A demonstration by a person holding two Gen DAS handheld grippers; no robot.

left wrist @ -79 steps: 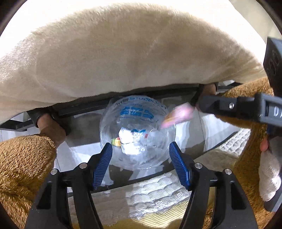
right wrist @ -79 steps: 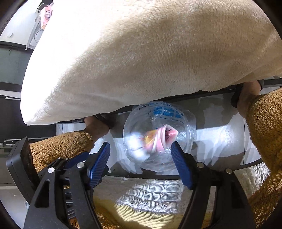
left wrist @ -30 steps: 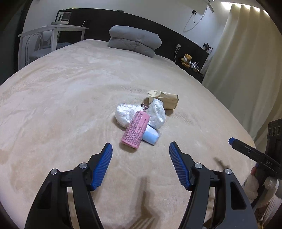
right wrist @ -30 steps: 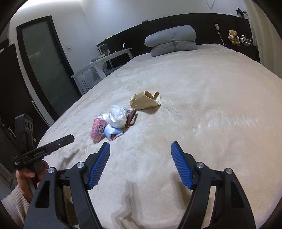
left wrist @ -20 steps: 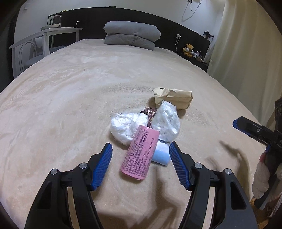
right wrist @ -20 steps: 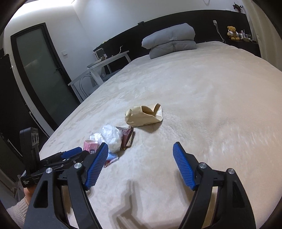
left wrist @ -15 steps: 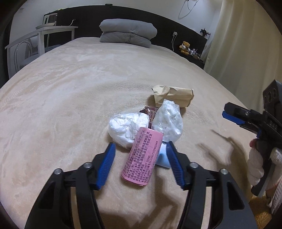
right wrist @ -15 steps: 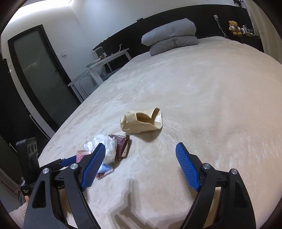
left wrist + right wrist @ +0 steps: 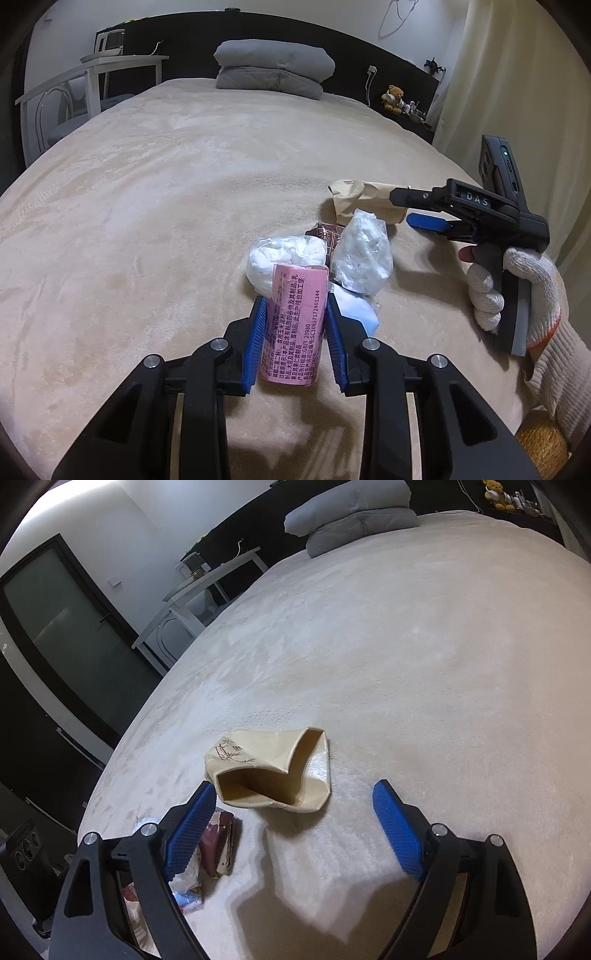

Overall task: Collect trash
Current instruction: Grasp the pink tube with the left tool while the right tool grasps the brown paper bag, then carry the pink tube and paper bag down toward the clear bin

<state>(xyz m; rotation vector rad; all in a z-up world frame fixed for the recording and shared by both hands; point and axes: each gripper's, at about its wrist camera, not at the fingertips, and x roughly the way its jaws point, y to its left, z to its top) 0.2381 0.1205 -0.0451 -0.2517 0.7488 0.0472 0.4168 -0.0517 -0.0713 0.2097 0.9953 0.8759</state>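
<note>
Closing since before, the left hand-held gripper (image 9: 293,341) now clamps one pink packet (image 9: 295,325), while only the right view shows the open right hand-held gripper (image 9: 295,830) nearing one paper bag's (image 9: 269,771) mouth.

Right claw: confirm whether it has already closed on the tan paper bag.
No: the right claw stands wide open, its blue pads clear of the tan paper bag lying just ahead on the bed.

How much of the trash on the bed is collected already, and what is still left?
Nothing looks collected yet. In hand: the left claw is shut on the pink wrapper. The right claw stands open before the brown paper bag. Two white plastic wads remain.
</note>
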